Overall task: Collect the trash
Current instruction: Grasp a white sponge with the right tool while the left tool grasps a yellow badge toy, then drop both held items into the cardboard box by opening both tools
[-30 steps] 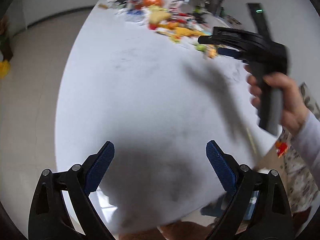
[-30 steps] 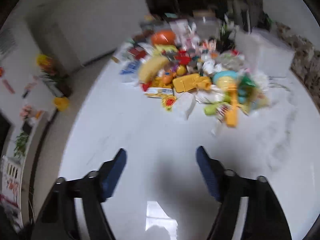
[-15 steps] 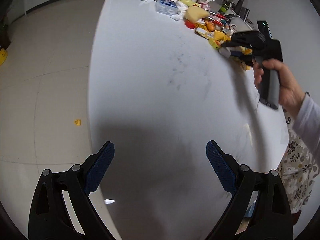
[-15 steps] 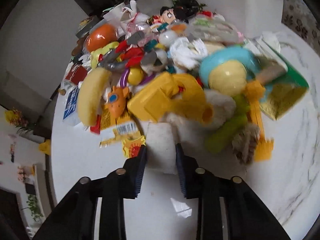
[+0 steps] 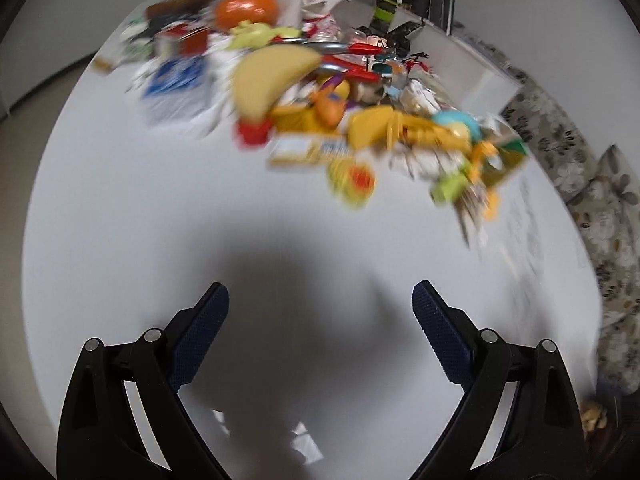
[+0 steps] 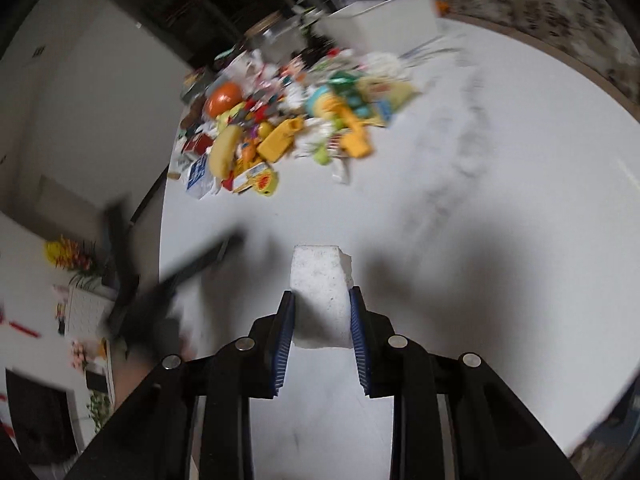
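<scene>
We see one white tabletop (image 5: 120,208), wide and bare across its near half, with its left edge curving down to the floor and its right edge running along a flowered cloth (image 5: 600,184). In the right wrist view the same tabletop (image 6: 500,184) has open room to the right of the tool and ahead of it, up to the heap. One heap of clutter (image 5: 320,92) sits at the far end, motion-blurred; in it we can count one long yellow banana shape (image 5: 272,76), one orange ball (image 5: 246,8) and one blue-and-white packet (image 5: 176,74), the rest too smeared to number. One white box (image 6: 384,12) stands behind the heap. Our left tool (image 5: 320,304) is spread wide over bare surface, holding nothing. Our right tool (image 6: 322,304) pinches one white foam block (image 6: 320,280) between its blue pads (image 6: 357,340), well apart from the heap. The left tool shows there as a dark blur (image 6: 160,276) near the left edge.
</scene>
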Available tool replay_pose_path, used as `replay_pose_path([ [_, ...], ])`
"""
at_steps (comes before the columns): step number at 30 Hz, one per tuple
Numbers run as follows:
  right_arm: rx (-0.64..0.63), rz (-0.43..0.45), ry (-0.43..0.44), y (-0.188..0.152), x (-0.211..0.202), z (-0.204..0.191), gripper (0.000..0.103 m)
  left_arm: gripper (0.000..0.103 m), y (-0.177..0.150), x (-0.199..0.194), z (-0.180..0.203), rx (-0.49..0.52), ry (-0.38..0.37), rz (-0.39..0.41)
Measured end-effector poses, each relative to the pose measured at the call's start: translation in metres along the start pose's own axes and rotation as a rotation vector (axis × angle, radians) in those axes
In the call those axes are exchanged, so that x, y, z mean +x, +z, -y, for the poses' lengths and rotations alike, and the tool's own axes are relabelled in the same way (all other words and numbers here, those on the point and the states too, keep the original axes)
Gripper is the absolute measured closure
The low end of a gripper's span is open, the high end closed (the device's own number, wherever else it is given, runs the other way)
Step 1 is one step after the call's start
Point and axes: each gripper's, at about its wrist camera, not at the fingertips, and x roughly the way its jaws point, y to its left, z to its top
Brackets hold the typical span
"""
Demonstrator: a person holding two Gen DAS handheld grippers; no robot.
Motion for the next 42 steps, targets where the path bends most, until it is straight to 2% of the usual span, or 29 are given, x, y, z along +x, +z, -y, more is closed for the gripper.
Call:
replay_pose_path([
  [3, 0.011, 0.018, -0.052, -0.020, -0.021, 0.013, 0.076, 0.012, 0.027, 0.030, 0.011, -0.006, 0.060, -0.020],
  [7, 0.027, 0.014, -0.085, -0.040, -0.027, 0.024, 0.076, 0.015, 0.048, 0.054, 0.024, 0.010, 0.150, -0.032],
  [8, 0.036, 0.013, -0.085, -0.046, -0.030, 0.028, 0.076, 0.018, 0.051, 0.056, 0.027, 0.015, 0.178, -0.028],
  [10, 0.041, 0.012, -0.090, -0.053, -0.032, 0.030, 0.076, 0.038, 0.052, 0.057, 0.032, 0.029, 0.226, -0.015],
  [11, 0.048, 0.010, -0.085, -0.056, -0.032, 0.032, 0.075, 0.046, 0.053, 0.055, 0.034, 0.028, 0.226, -0.006],
  [12, 0.049, 0.009, -0.082, -0.056, -0.032, 0.031, 0.075, 0.064, 0.052, 0.054, 0.034, 0.028, 0.227, -0.004],
  [13, 0.044, 0.010, -0.076, -0.057, -0.033, 0.031, 0.075, 0.069, 0.051, 0.052, 0.034, 0.026, 0.226, -0.006],
  [17, -0.001, 0.013, -0.064, -0.057, -0.036, 0.025, 0.075, 0.069, 0.037, 0.034, 0.030, 0.013, 0.181, -0.007],
  [21, -0.065, -0.004, -0.053, -0.057, -0.035, 0.023, 0.075, 0.069, 0.010, -0.011, 0.030, 0.015, 0.093, 0.036],
  [23, -0.101, -0.024, -0.043, -0.059, -0.035, 0.024, 0.075, 0.069, -0.012, -0.043, 0.032, 0.019, 0.045, 0.061],
  [27, -0.177, -0.067, -0.007, -0.068, -0.036, 0.030, 0.075, 0.069, -0.064, -0.104, 0.042, 0.022, 0.011, 0.102],
  [30, -0.252, -0.097, 0.026, -0.077, -0.041, 0.037, 0.075, 0.069, -0.116, -0.147, 0.056, -0.009, 0.002, 0.111],
  [34, -0.360, -0.131, 0.078, -0.096, -0.056, 0.050, 0.075, 0.069, -0.185, -0.183, 0.085, -0.070, 0.002, 0.100],
  [38, -0.459, -0.177, 0.112, -0.123, -0.074, 0.076, 0.075, 0.069, -0.256, -0.194, 0.119, -0.148, -0.017, 0.057],
  [42, -0.510, -0.232, 0.111, -0.151, -0.080, 0.112, 0.075, 0.069, -0.315, -0.175, 0.148, -0.188, -0.031, 0.007],
])
